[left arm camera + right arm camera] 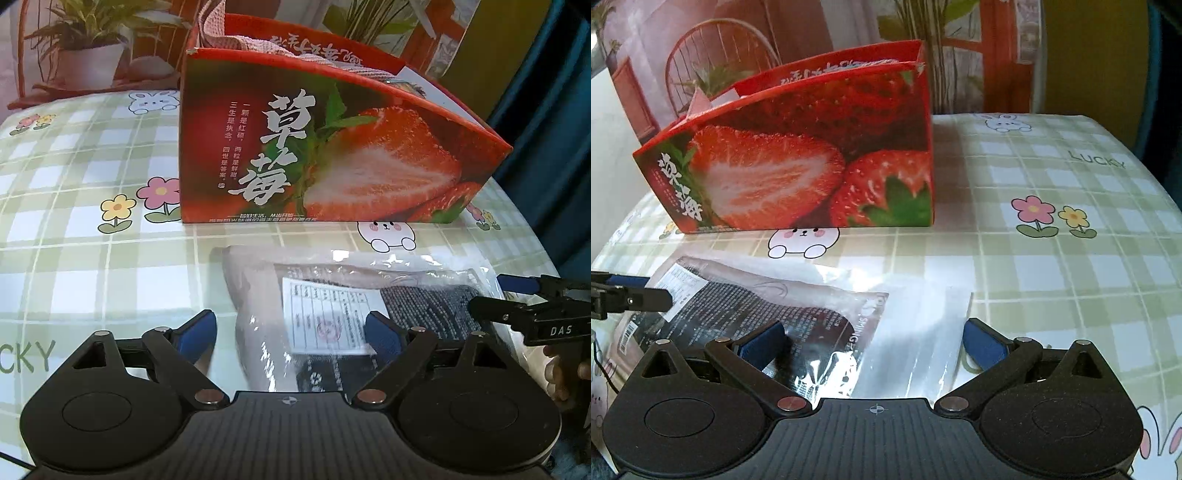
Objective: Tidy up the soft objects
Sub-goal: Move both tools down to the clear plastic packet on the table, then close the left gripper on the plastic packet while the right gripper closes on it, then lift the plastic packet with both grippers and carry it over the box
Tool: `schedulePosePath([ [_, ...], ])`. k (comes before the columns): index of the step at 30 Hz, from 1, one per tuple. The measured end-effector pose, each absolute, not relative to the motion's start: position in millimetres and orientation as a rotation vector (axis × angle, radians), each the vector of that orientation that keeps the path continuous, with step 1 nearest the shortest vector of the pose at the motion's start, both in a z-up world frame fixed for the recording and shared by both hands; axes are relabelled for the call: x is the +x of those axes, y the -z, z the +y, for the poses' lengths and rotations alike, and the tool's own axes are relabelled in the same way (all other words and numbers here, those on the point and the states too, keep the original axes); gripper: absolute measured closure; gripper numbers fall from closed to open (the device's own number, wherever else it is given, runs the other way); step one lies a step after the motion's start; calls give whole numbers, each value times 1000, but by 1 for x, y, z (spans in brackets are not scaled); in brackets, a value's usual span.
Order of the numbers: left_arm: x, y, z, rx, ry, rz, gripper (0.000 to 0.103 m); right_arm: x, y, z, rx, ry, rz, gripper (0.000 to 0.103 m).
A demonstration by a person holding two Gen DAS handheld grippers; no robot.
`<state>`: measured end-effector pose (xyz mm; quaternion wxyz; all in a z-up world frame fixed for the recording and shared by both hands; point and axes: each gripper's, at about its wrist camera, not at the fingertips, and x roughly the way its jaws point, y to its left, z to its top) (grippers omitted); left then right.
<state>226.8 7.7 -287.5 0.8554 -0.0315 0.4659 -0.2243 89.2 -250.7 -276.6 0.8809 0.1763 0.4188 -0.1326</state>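
Lying flat on the checked tablecloth (92,229), a clear plastic packet (354,295) of folded dark and grey fabric sits just in front of the red strawberry box (332,147). Left gripper (291,332) is over the packet's near-left part, fingers wide apart: one blue pad beside the packet on the cloth, the other over its white label (325,317); no clamp visible. Right gripper (875,343) straddles the packet's right end, fingers (982,343) apart, nothing pinched. Pink knit fabric (221,33) pokes out of the box top. A hand (565,373) holds the right gripper's handle.
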Motion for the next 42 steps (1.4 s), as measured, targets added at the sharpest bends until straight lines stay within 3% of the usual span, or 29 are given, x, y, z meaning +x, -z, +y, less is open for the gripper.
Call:
schedulePosePath([
  [8, 239, 285, 1, -114, 504, 1023, 28, 110, 272, -252, 365, 240, 939, 0],
  [13, 240, 286, 4, -158, 552, 1032, 53, 116, 270, -255, 413, 174, 944, 3],
  [18, 236, 283, 9, -157, 536, 1000, 53, 121, 262, -258, 452, 126, 938, 35],
  [28, 224, 262, 19, -202, 569, 911, 53, 124, 215, -259, 219, 40, 917, 66],
  [42, 215, 162, 33, -241, 579, 614, 53, 125, 111, -234, -235, -51, 650, 77],
])
